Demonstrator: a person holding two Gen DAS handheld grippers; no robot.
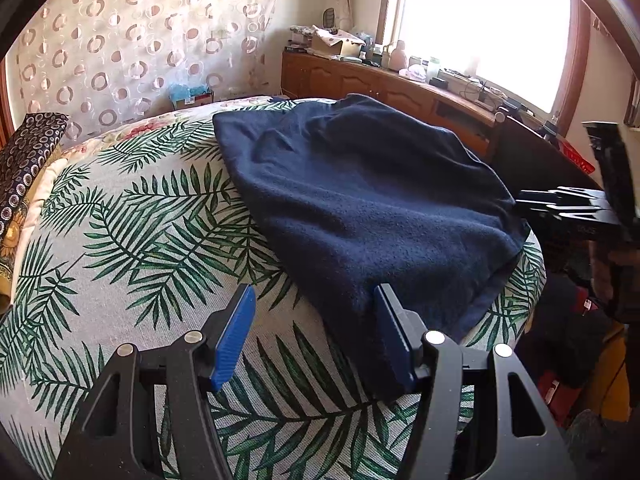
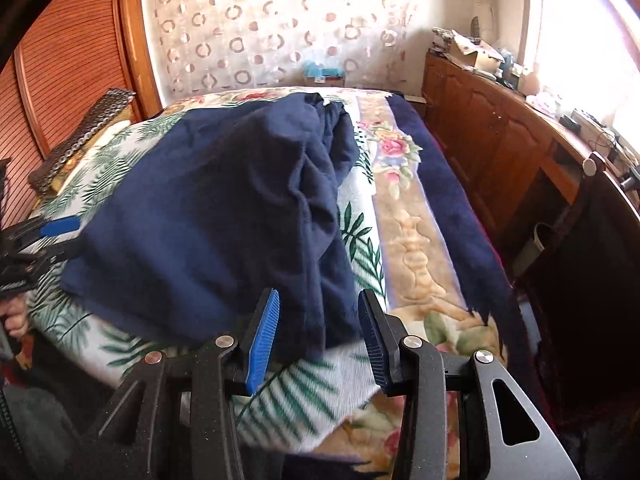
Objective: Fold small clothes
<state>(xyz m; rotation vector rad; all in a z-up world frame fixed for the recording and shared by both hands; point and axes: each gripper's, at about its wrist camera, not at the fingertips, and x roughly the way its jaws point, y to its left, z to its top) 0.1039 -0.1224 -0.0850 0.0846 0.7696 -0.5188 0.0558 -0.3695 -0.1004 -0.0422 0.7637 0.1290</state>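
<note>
A dark navy garment (image 1: 360,208) lies spread on the palm-leaf bed cover (image 1: 140,220). My left gripper (image 1: 316,336) is open, just above the cover at the garment's near left corner, its right finger over the cloth edge. In the right wrist view the same garment (image 2: 224,216) lies rumpled, with folds along its right side. My right gripper (image 2: 320,336) is open with the garment's near right corner lying between its blue pads (image 2: 262,340). The left gripper (image 2: 56,232) shows at the left edge of the right wrist view. The right gripper (image 1: 576,208) shows at the right edge of the left wrist view.
A floral blanket with a navy border (image 2: 420,216) lies under the leaf cover. A wooden cabinet (image 2: 500,132) with clutter runs along the right under a bright window. A patterned pillow (image 1: 28,152) lies at the far left. A curtain (image 1: 140,40) hangs behind the bed.
</note>
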